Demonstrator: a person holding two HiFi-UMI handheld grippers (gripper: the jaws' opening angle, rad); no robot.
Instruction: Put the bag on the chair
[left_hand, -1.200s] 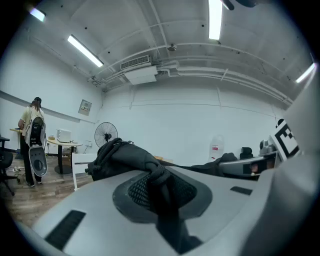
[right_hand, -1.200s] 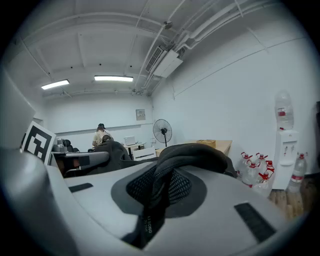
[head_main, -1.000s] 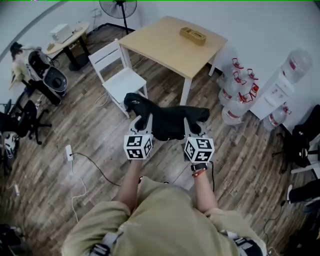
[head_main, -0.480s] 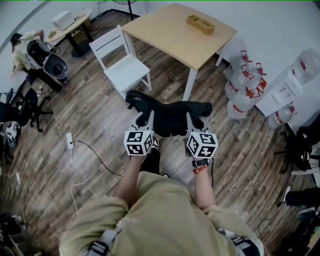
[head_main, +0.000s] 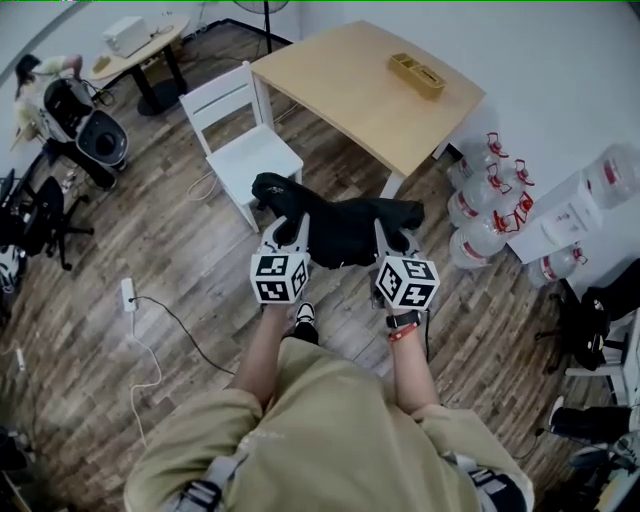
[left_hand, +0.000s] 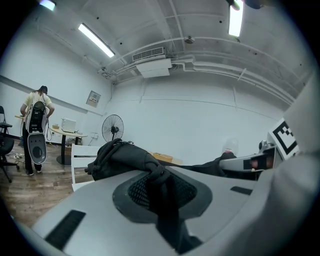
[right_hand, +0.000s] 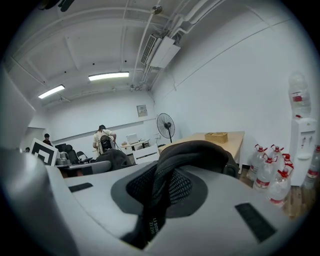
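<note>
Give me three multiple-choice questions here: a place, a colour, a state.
1. Where is the wooden box? A on the floor; B on the wooden table; C on a shelf.
2. What colour is the chair? A black; B red; C white.
3. How is the black bag held? A by the left gripper and right gripper together; B by one gripper; C lying loose.
Answers: B, it sits on the tabletop; C, seat and back are white; A, both grippers' jaws pinch its fabric.
</note>
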